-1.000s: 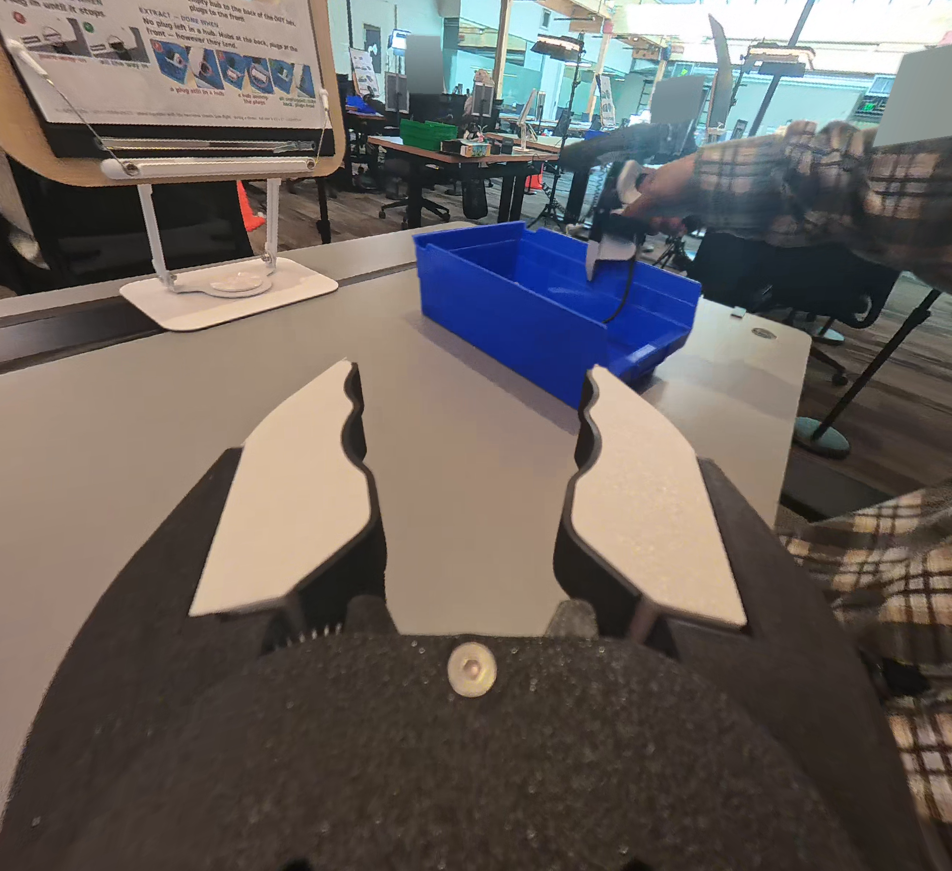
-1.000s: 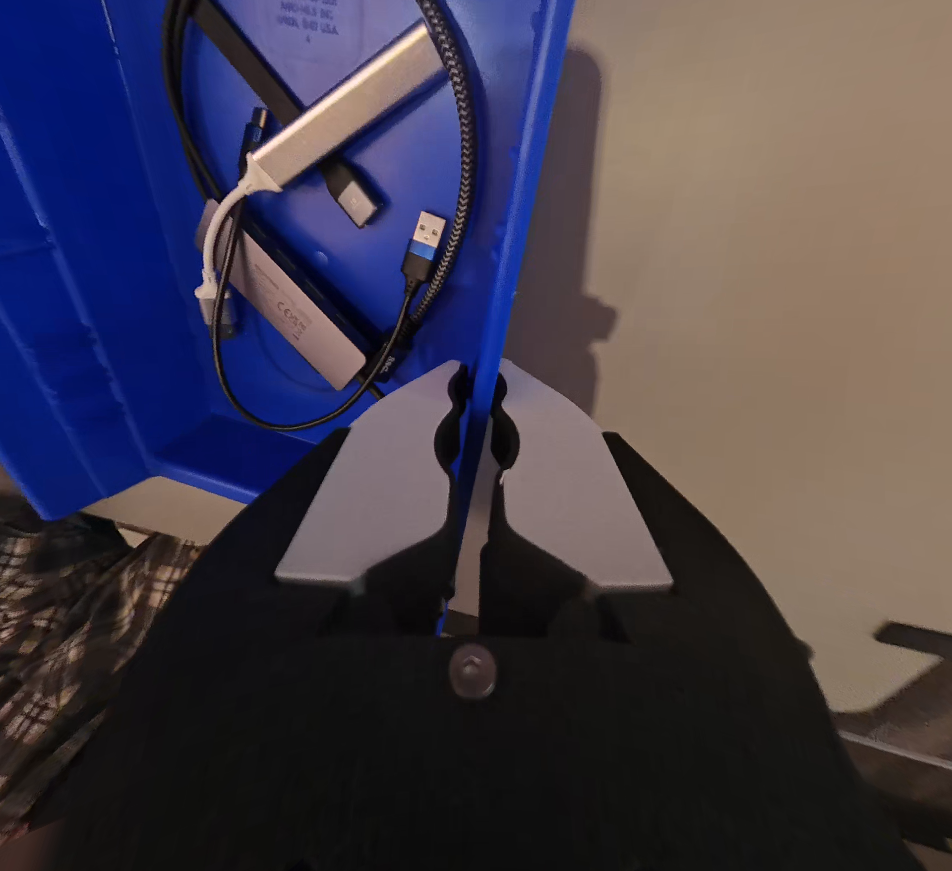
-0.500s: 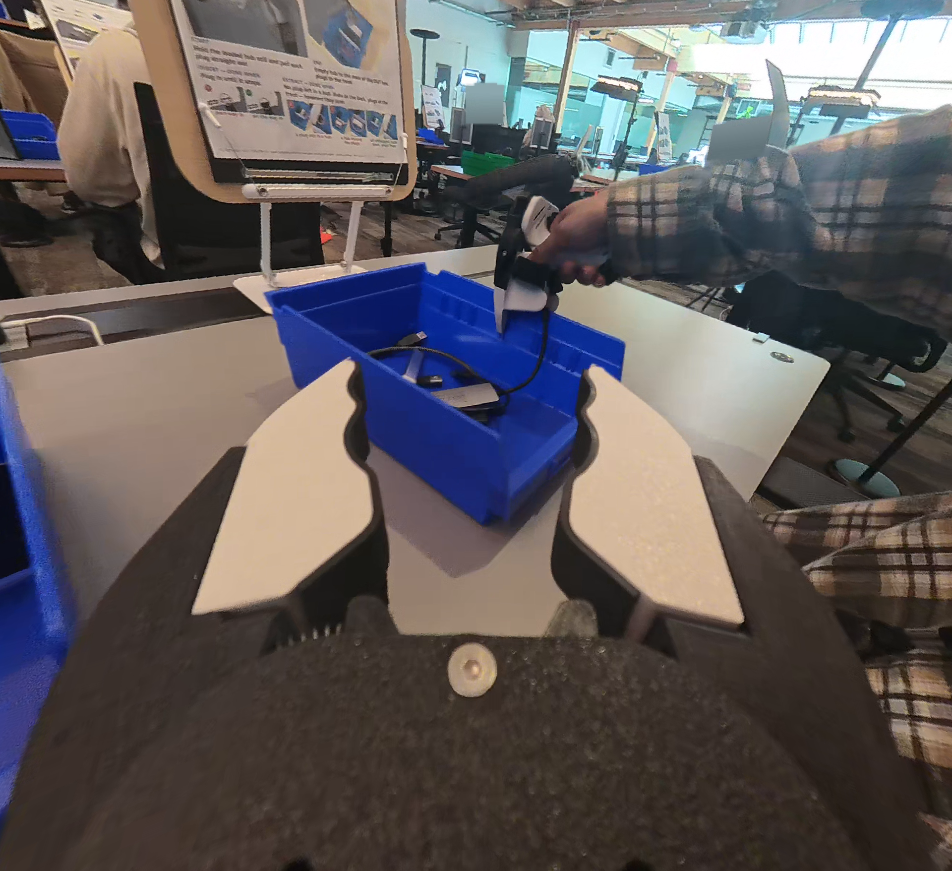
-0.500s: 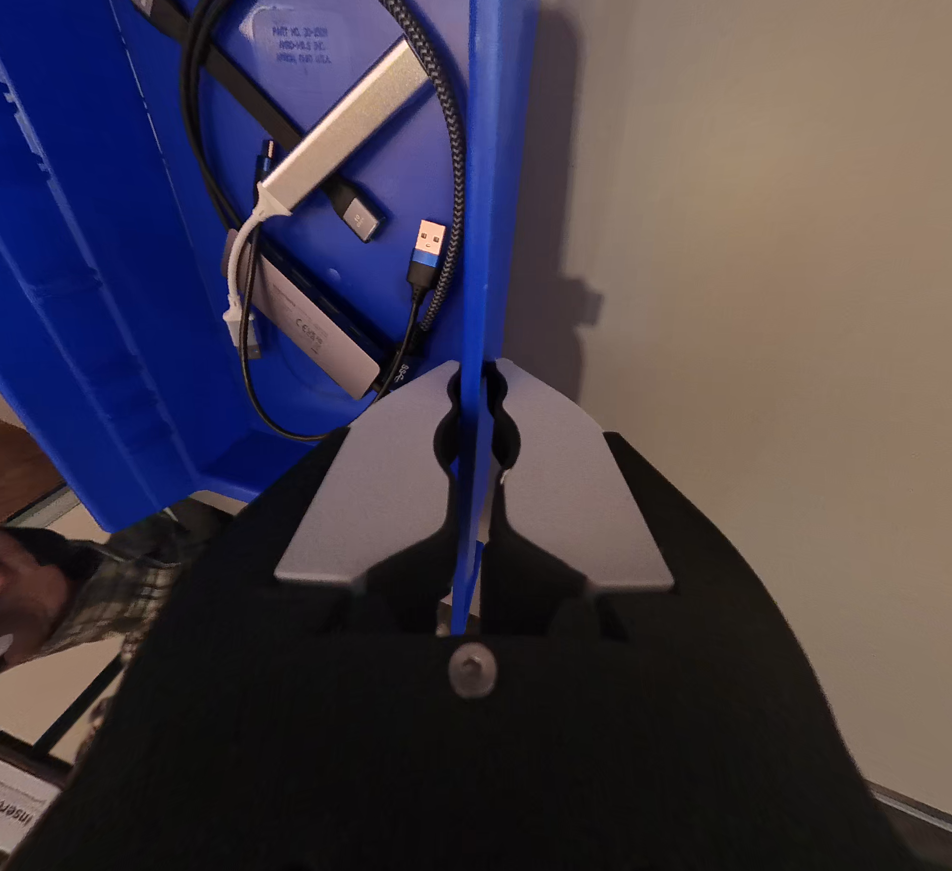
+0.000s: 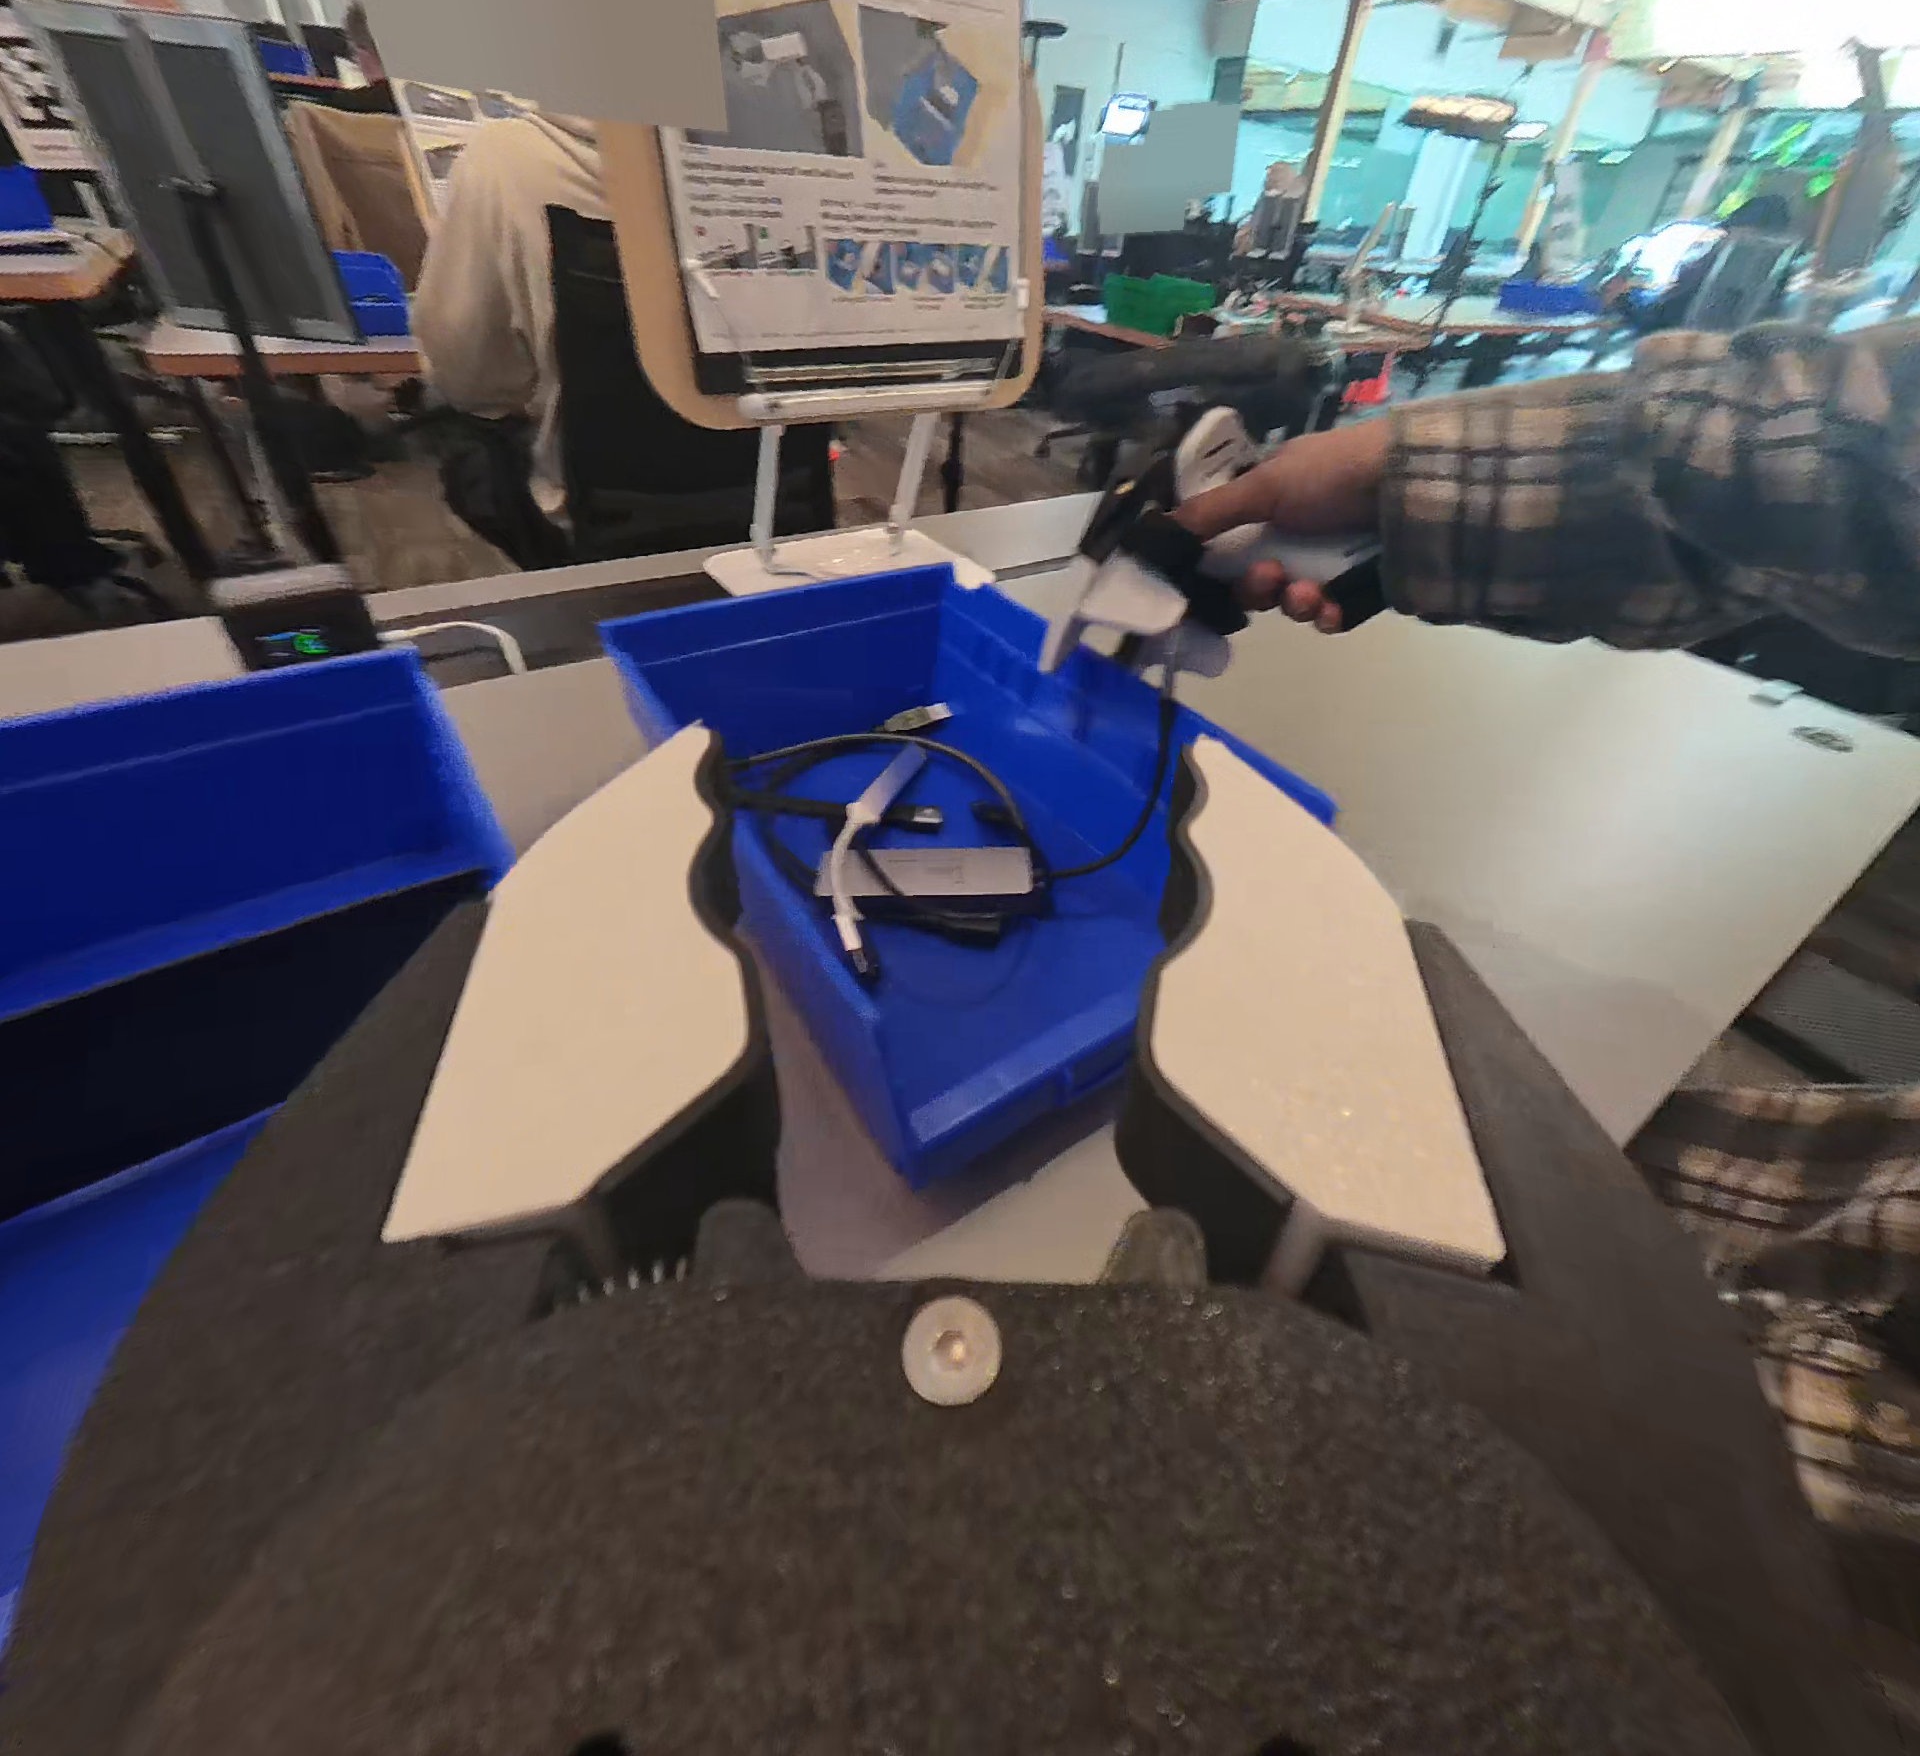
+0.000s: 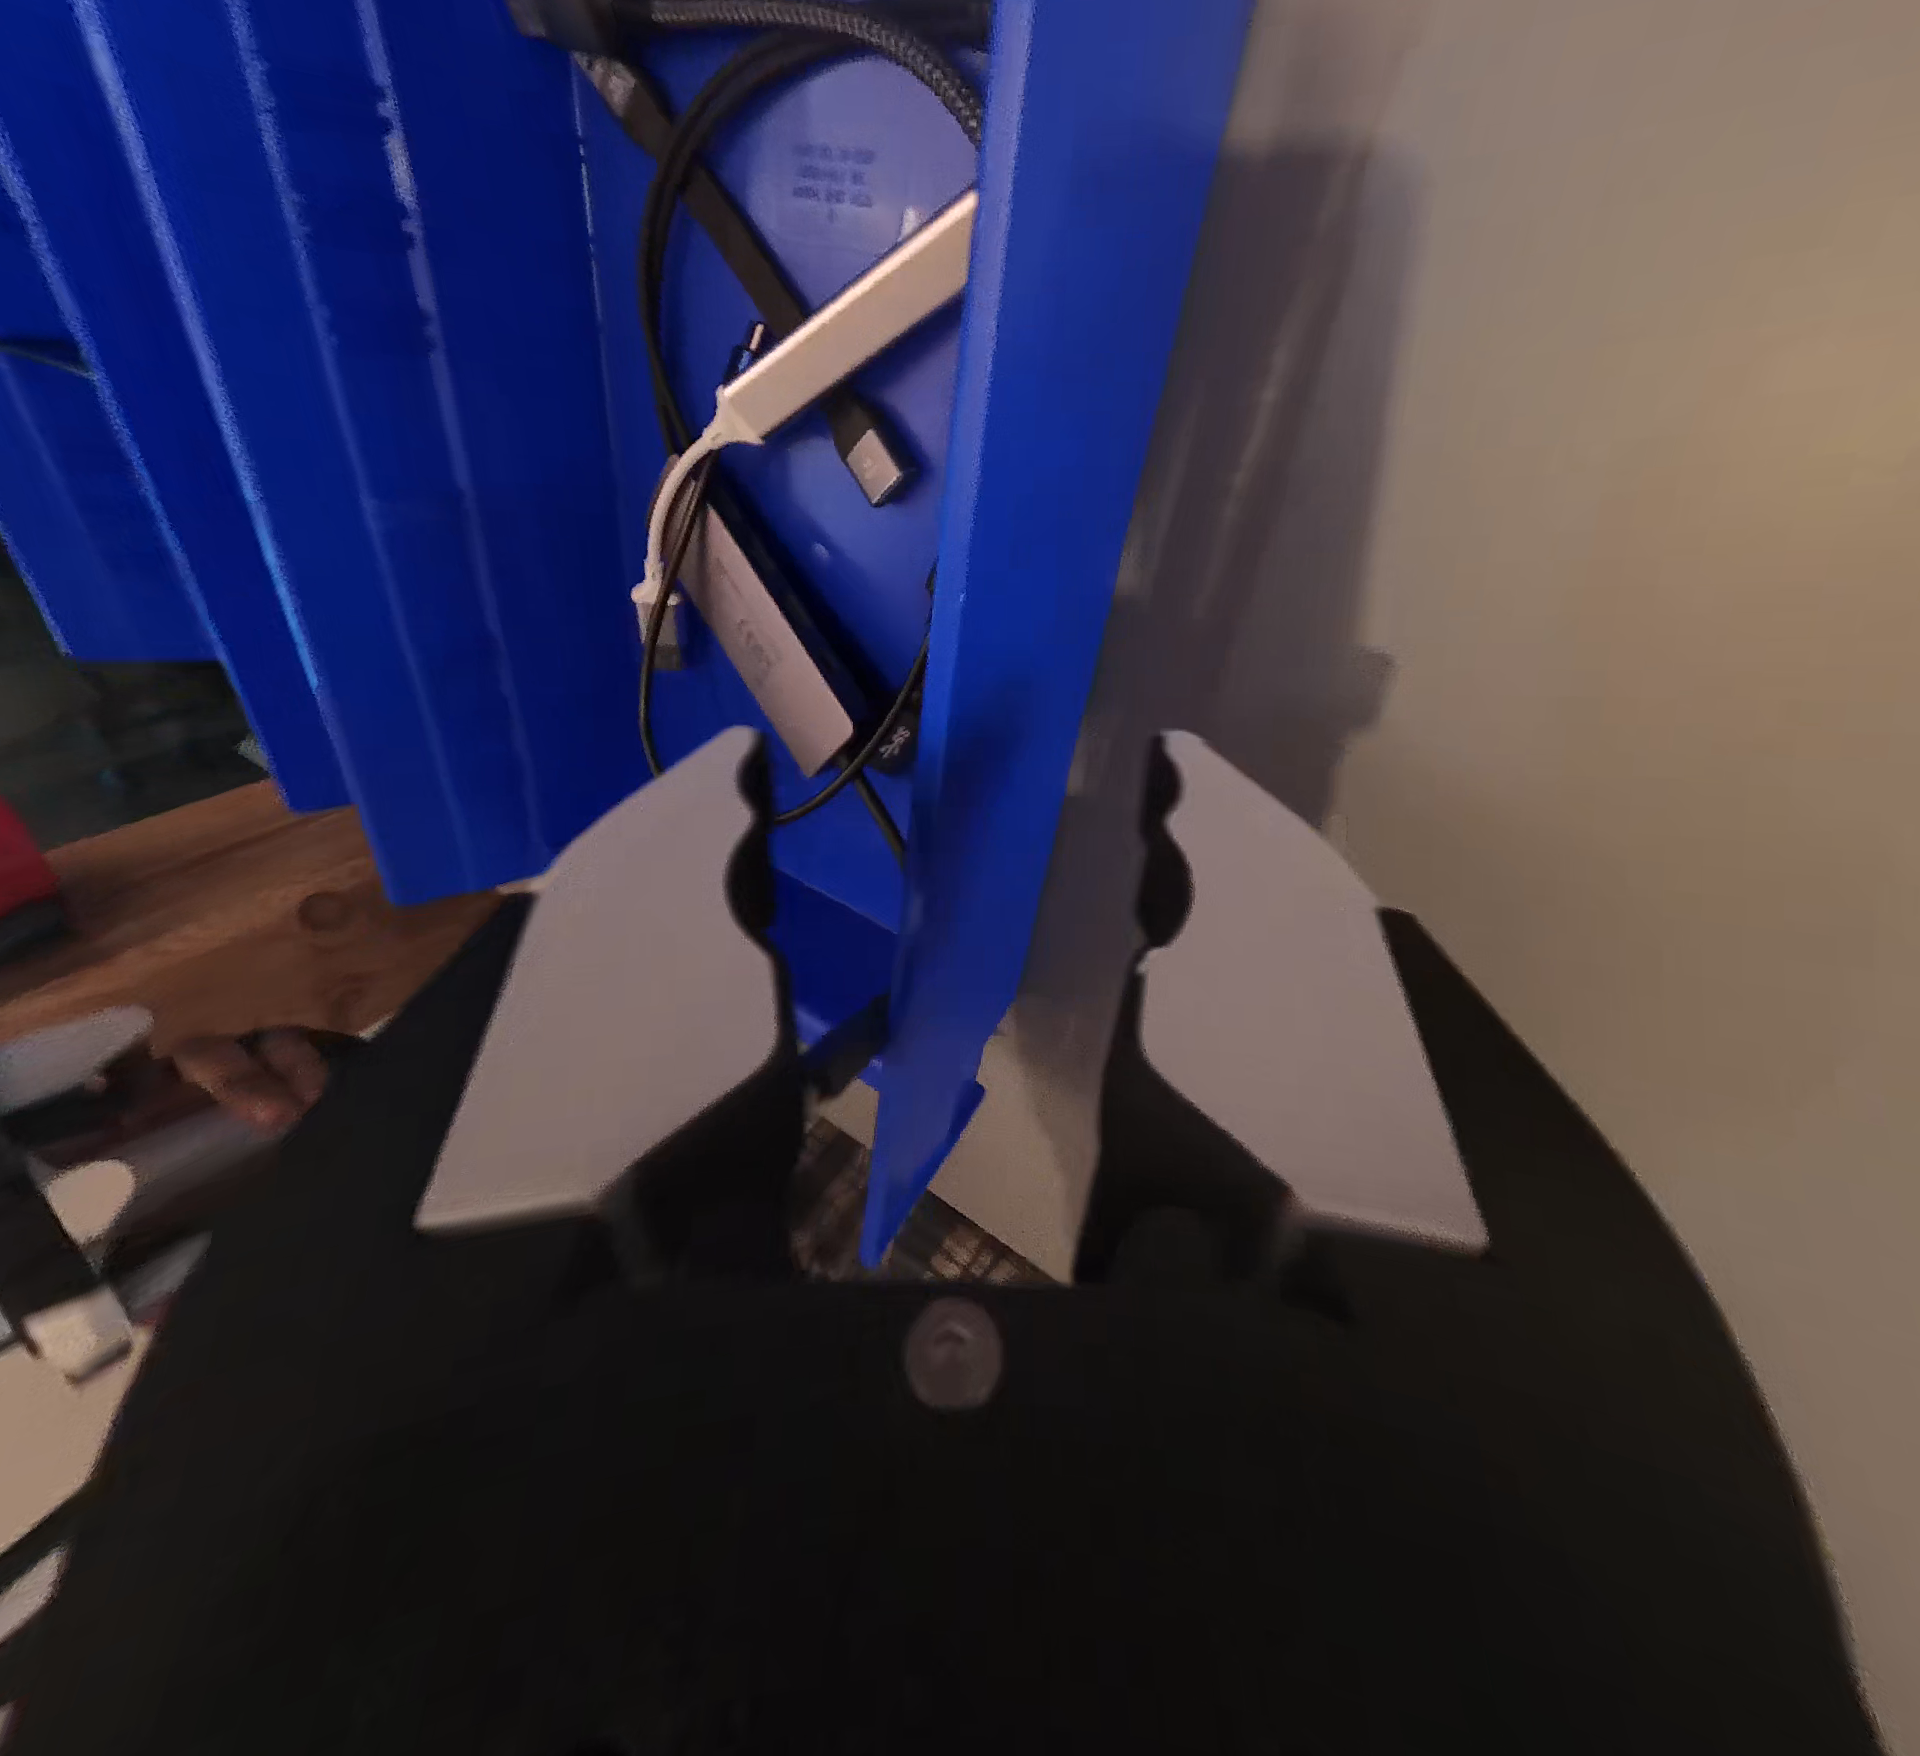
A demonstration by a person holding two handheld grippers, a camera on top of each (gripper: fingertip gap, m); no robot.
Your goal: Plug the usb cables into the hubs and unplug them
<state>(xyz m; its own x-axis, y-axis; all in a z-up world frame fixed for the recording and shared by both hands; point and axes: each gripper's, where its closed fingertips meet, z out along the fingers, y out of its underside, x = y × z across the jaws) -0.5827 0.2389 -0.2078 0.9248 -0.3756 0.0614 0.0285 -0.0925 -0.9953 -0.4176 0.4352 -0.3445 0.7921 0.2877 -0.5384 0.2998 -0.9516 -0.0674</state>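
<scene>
A blue bin [image 5: 987, 1072] stands on the grey table [image 5: 1507, 823]. Inside lie two silver USB hubs, one flat [image 5: 935, 870] and one slim with a white lead [image 5: 896, 776], among black cables [image 5: 1101, 859]. My left gripper [image 5: 951, 745] is open and empty, just short of the bin's near end. My right gripper [image 5: 1101, 626] is at the bin's right wall. In the right wrist view it [image 6: 956, 748] is open, its jaws standing on either side of that wall [image 6: 1039, 459] without pinching it. The hubs [image 6: 862, 314] [image 6: 769, 657] and a braided cable [image 6: 810, 13] show beyond.
A second blue bin [image 5: 208, 833] stands close on the left. An instruction board on a white stand [image 5: 852, 148] is behind the bin. A person sits at a desk beyond the table [image 5: 499, 252]. The table's right edge [image 5: 1766, 917] is near. Tip to tip, the grippers are about 30 cm apart.
My right gripper has opened and let go of the bin's wall it was shut on. The bin has come leftward and closer to my left gripper, which has stayed open.
</scene>
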